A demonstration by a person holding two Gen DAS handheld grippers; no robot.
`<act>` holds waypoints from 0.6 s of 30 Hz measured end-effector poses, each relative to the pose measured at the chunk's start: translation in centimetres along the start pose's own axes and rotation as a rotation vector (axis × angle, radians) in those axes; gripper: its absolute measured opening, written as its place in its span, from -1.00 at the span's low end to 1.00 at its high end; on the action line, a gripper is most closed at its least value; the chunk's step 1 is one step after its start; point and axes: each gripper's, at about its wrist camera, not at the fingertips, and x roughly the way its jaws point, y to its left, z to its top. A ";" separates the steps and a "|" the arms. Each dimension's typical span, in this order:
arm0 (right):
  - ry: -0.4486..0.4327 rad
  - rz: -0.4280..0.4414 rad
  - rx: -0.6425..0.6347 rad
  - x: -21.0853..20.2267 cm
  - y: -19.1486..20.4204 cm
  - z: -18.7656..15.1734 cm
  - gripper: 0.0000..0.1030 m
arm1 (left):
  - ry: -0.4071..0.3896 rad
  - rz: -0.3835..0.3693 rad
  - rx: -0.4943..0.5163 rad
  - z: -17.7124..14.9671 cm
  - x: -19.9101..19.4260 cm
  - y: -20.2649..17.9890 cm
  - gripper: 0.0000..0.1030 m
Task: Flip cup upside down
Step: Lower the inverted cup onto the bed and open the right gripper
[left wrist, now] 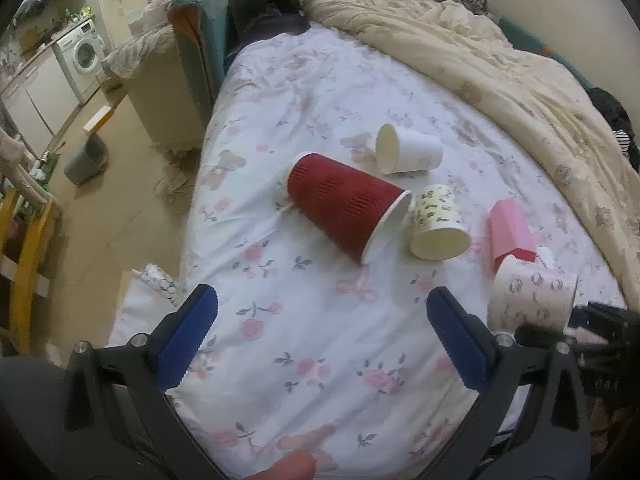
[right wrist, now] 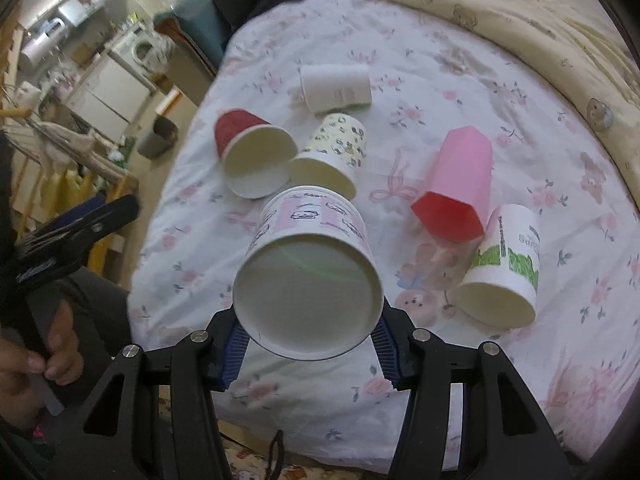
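My right gripper [right wrist: 308,354] is shut on a white paper cup with pink print [right wrist: 308,276], held on its side above the bed, its open mouth facing the camera. The same cup shows in the left wrist view [left wrist: 532,298] at the right edge. My left gripper [left wrist: 320,332] is open and empty, low over the floral sheet [left wrist: 304,340]. On the bed lie a red cup [left wrist: 348,212] on its side, a patterned cup [left wrist: 438,222], a plain white cup [left wrist: 408,148], a pink cup [right wrist: 460,184] and a green-printed cup [right wrist: 502,268].
A beige quilt [left wrist: 500,64] is bunched along the far right of the bed. The bed's left edge drops to the floor, where a grey bin [left wrist: 88,158] stands. A washing machine [left wrist: 82,54] is at the far left.
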 end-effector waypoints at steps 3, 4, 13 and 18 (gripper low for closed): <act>0.057 -0.009 -0.009 1.4 0.0 1.2 0.10 | 0.009 -0.003 -0.012 0.0 -0.1 0.6 1.00; 0.077 -0.018 -0.010 2.1 0.0 1.6 0.10 | 0.014 -0.012 -0.019 0.0 -0.1 0.7 1.00; 0.308 -0.096 -0.060 8.0 1.2 3.5 0.10 | 0.042 -0.053 -0.029 0.0 -0.2 1.0 1.00; 0.355 -0.129 -0.087 10.2 2.0 3.7 0.12 | 0.030 -0.061 -0.040 0.3 -0.8 1.2 1.00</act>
